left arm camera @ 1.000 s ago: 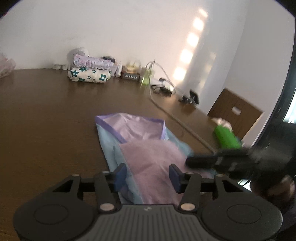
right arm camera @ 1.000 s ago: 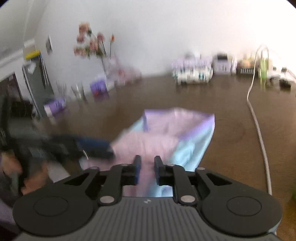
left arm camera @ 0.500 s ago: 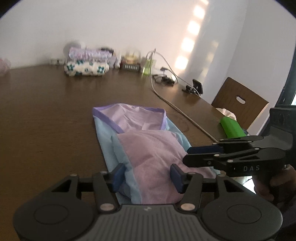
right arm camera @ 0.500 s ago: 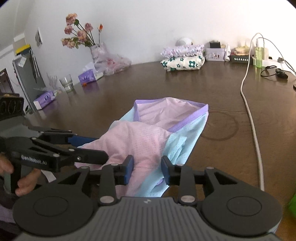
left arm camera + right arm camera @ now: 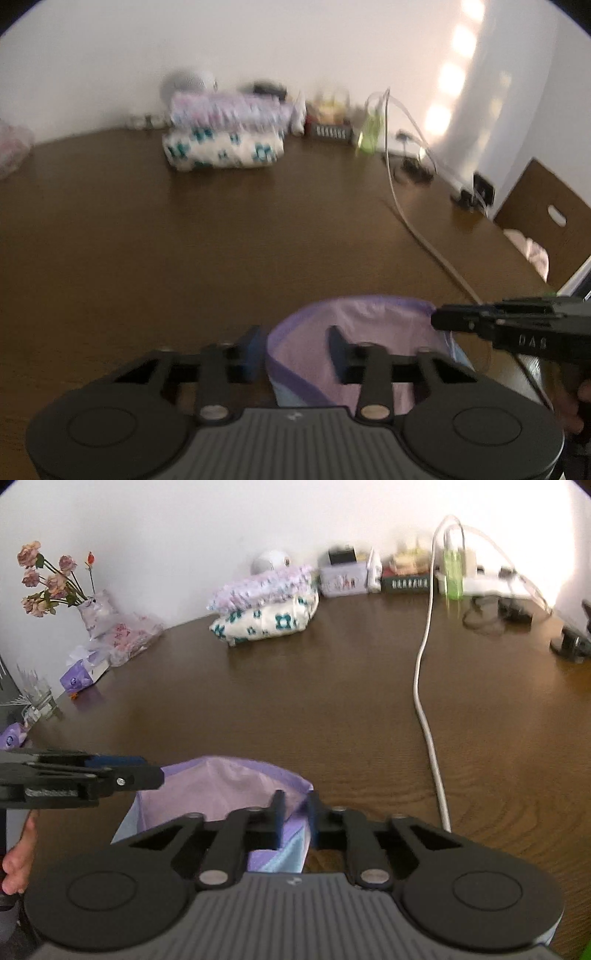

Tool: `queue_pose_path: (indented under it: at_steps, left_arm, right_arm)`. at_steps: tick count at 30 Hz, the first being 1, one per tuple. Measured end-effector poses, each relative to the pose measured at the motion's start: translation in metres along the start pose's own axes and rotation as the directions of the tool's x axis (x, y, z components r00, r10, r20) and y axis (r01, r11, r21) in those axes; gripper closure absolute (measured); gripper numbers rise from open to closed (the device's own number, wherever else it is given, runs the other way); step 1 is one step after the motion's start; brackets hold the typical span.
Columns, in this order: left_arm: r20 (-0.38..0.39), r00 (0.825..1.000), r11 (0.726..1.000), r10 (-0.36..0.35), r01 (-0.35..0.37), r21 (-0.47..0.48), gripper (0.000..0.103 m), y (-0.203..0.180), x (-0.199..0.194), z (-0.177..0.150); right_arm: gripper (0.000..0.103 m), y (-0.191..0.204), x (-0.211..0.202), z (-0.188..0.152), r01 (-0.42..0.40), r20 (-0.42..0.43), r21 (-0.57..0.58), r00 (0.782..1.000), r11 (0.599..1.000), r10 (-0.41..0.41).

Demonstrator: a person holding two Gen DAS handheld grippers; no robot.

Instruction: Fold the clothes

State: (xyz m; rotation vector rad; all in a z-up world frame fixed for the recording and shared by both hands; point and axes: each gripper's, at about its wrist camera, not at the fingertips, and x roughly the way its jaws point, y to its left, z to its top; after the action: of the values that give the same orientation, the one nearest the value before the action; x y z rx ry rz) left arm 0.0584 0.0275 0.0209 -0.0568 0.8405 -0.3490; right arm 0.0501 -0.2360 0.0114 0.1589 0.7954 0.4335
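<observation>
Daylight seems to enter from the right — bright patches glare on the white wall (image 5: 448, 79) and wash out the right wrist view's upper right corner — while motion blur smears the folded clothes (image 5: 225, 134) and fisheye curvature bends the dim brown table (image 5: 332, 701) toward the vignetted corners.

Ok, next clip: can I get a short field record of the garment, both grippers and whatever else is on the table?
garment: lilac and pale blue garment lying on the brown table, purple hem at its far edge
left gripper: left gripper jaws closing, hem between them, not yet pinched
right gripper: right gripper jaws closing onto the other end of the hem
far side: folded clothes stack, flowers
loose item: white cable running across the table
image quality: left wrist view blurred
</observation>
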Motion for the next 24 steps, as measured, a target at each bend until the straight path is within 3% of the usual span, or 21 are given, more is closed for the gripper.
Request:
queue_pose_path:
  at_steps: [5, 9, 12, 15, 18, 19, 21, 22, 23, 24]
  left_arm:
    - [0.034, 0.999, 0.997, -0.039, 0.041, -0.059, 0.102, 0.008, -0.009, -0.01]
    - [0.094, 0.994, 0.995, -0.052, 0.059, -0.078, 0.103, 0.004, -0.04, -0.018]
    - [0.222, 0.97, 0.992, -0.094, 0.11, -0.058, 0.103, 0.0, -0.083, -0.037]
    - [0.24, 0.966, 0.99, -0.096, 0.118, -0.077, 0.103, -0.013, -0.105, -0.07]
    - [0.217, 0.976, 0.994, -0.034, 0.056, -0.095, 0.101, -0.013, -0.105, -0.085]
    - [0.208, 0.978, 0.994, -0.012, 0.033, -0.101, 0.098, -0.013, -0.105, -0.089]
    - [0.188, 0.982, 0.996, 0.03, -0.013, -0.087, 0.083, -0.009, -0.093, -0.068]
    - [0.178, 0.983, 0.996, 0.05, -0.037, -0.078, 0.078, -0.007, -0.086, -0.056]
    - [0.168, 0.984, 0.997, 0.066, -0.058, -0.053, 0.071, -0.007, -0.076, -0.042]
    - [0.159, 0.984, 0.997, 0.08, -0.077, -0.025, 0.07, -0.009, -0.065, -0.028]
  right_arm:
    - [0.1, -0.005, -0.013, -0.002, -0.081, 0.03, 0.002, 0.996, 0.997, 0.081]
    - [0.1, -0.002, -0.045, -0.004, -0.114, 0.077, -0.057, 0.99, 0.992, 0.118]
    - [0.101, -0.001, -0.074, -0.016, -0.116, 0.094, -0.122, 0.987, 0.986, 0.128]
    - [0.102, 0.003, -0.099, -0.04, -0.158, 0.075, -0.202, 0.982, 0.967, 0.176]
    - [0.101, 0.004, -0.105, -0.062, -0.179, 0.0, -0.246, 0.983, 0.953, 0.185]
    - [0.098, 0.002, -0.103, -0.064, -0.17, -0.012, -0.238, 0.985, 0.956, 0.172]
    - [0.091, -0.001, -0.098, -0.05, -0.14, 0.008, -0.198, 0.989, 0.97, 0.144]
    - [0.076, -0.002, -0.095, -0.043, -0.124, 0.021, -0.176, 0.991, 0.977, 0.13]
    - [0.066, -0.002, -0.089, -0.032, -0.097, 0.043, -0.151, 0.994, 0.984, 0.105]
    - [0.057, -0.002, -0.082, -0.02, -0.066, 0.069, -0.124, 0.995, 0.99, 0.075]
